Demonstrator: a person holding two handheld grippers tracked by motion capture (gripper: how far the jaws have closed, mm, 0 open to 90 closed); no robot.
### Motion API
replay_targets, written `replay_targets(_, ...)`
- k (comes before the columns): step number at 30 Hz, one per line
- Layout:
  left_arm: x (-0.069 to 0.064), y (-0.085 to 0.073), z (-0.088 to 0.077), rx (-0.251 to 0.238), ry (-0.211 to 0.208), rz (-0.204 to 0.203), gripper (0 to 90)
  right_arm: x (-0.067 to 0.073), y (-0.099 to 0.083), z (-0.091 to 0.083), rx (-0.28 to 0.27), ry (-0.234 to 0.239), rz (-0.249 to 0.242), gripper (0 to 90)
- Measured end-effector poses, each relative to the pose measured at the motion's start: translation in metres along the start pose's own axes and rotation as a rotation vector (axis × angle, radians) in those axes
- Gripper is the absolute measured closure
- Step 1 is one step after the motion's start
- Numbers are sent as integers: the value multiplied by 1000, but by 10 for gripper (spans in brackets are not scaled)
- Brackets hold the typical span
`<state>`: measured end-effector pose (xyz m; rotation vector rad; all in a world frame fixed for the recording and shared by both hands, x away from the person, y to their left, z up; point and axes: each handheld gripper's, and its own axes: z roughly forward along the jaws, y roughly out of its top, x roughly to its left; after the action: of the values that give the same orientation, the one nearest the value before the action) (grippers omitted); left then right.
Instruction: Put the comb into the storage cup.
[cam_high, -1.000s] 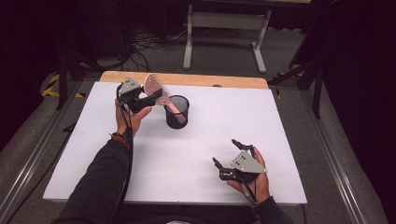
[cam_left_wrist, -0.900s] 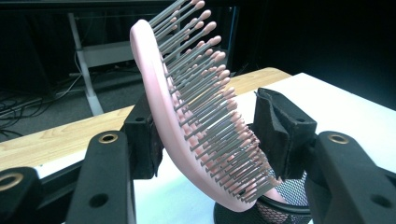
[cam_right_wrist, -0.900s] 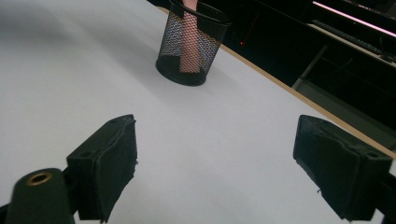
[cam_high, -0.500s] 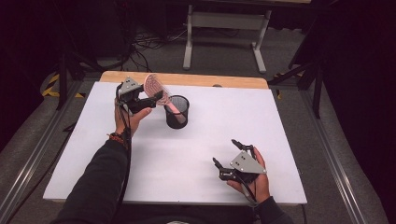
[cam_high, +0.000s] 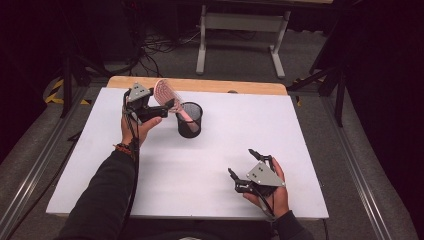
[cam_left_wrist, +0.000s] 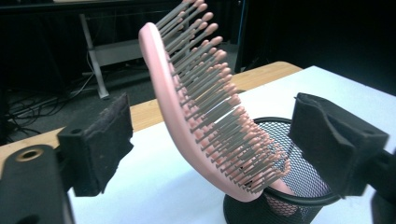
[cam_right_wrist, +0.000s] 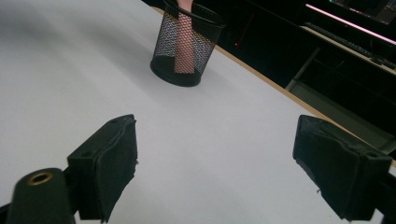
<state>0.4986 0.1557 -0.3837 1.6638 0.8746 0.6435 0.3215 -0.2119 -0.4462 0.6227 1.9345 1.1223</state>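
Pink hairbrush standing in the mesh cup, both claws released.

Toward the desk's far left corner, the left gripper (cam_high: 167, 106) has just been opening its jaws; the pink plastic hairbrush with grey bristles (cam_left_wrist: 205, 107) leans between the pads, seemingly untouched. Its handle sits in the black wire-mesh cup (cam_high: 189, 120). Near the white desk (cam_high: 210, 165)'s front right edge, the right gripper (cam_high: 242, 167) hovers spread wide, holding nothing.

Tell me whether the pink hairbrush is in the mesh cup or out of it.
In. The hairbrush stands handle-down inside the mesh cup, leaning on its rim, head sticking out; the left tool's pads stand clear of it.
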Motion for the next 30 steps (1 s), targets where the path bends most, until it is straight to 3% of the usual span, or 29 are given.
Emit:
replay_targets(9,-4,1,-3,-12,2,41,78,0,0,1,6,4,-6,146)
replay_targets(17,-7,1,-6,-8,-33,80,37,2,0,1,10,10,-12,147)
replay_targets(27,-9,1,-12,-10,-22,135,20,1,0,1,6,3,-8,145)
replay_targets(30,-9,1,-13,-17,-35,132,20,1,0,1,7,3,-7,145)
